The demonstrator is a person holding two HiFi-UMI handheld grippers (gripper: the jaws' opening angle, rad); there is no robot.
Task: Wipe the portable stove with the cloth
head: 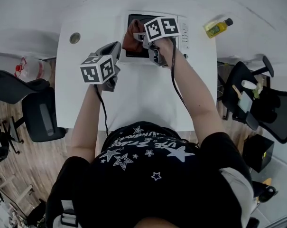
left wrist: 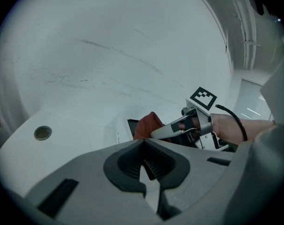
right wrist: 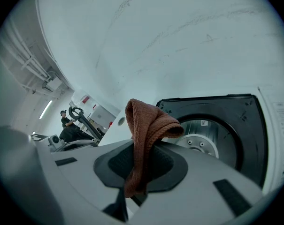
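Note:
The portable stove [head: 181,34], white with a black top, stands at the far middle of the white table [head: 138,99]. My right gripper [head: 143,38] is shut on a brown cloth [head: 132,40] and holds it over the stove's left part. In the right gripper view the cloth [right wrist: 149,125] sticks up folded from the jaws of the right gripper [right wrist: 142,149], just above the black top [right wrist: 245,125] and round burner [right wrist: 200,142]. My left gripper [head: 115,49] hovers left of the stove, apart from it. Its jaws [left wrist: 142,144] meet with nothing between them; beyond them show the cloth [left wrist: 146,124] and the right gripper [left wrist: 179,128].
A yellow oil bottle [head: 218,27] lies at the table's far right corner. A round cable hole [head: 75,38] sits at the far left corner. Office chairs stand to the left [head: 39,118] and right [head: 257,99] of the table. A wall rises close behind the stove.

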